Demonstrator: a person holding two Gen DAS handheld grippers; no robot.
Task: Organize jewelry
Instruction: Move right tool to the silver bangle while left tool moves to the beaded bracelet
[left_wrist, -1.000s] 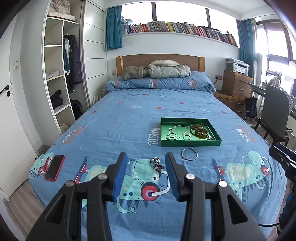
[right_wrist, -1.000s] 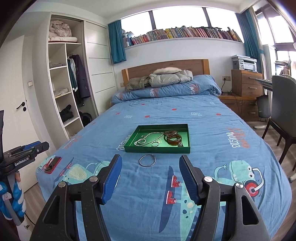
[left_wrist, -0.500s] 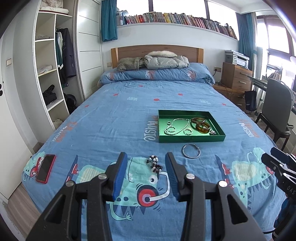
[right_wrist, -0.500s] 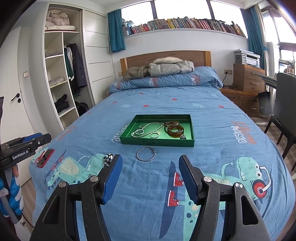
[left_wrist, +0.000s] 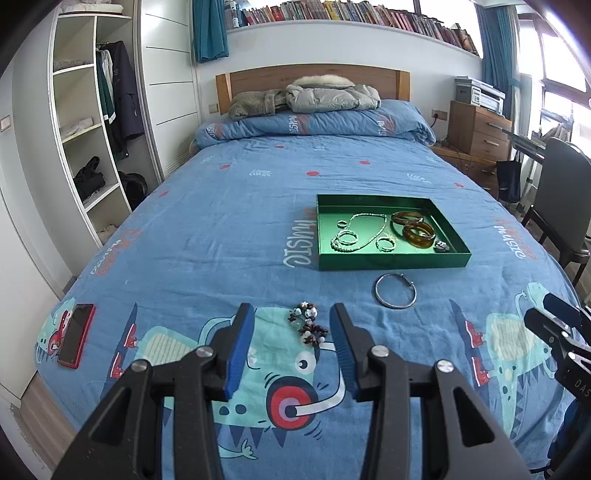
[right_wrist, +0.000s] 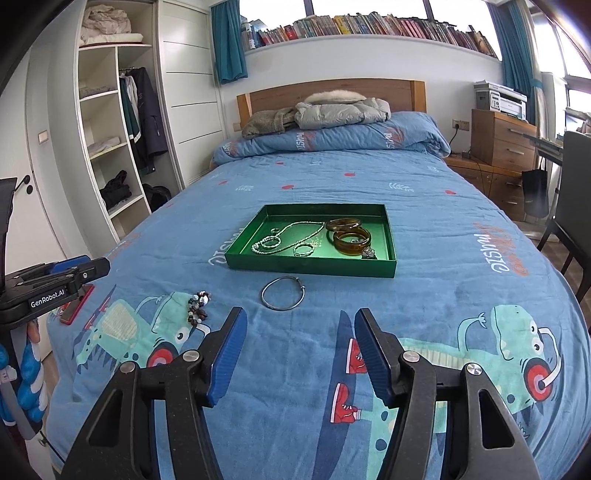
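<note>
Beads (left_wrist: 308, 323) lie between the spread fingers of left gripper (left_wrist: 291, 314).

Left gripper (left_wrist: 291, 325) spread, empty, framing beaded bracelet (left_wrist: 308, 324) on bedspread (left_wrist: 221, 229); silver bangle (left_wrist: 395, 295) lies near green tray (left_wrist: 391, 261).

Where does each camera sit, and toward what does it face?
Left wrist: on the left gripper, open, facing the headboard, beaded bracelet between its fingers; the right gripper shows at right.
Right wrist: on the right gripper, open, nearest the silver bangle; the left gripper shows at left.
Shared: bed, green tray, bracelet, bangle.
</note>
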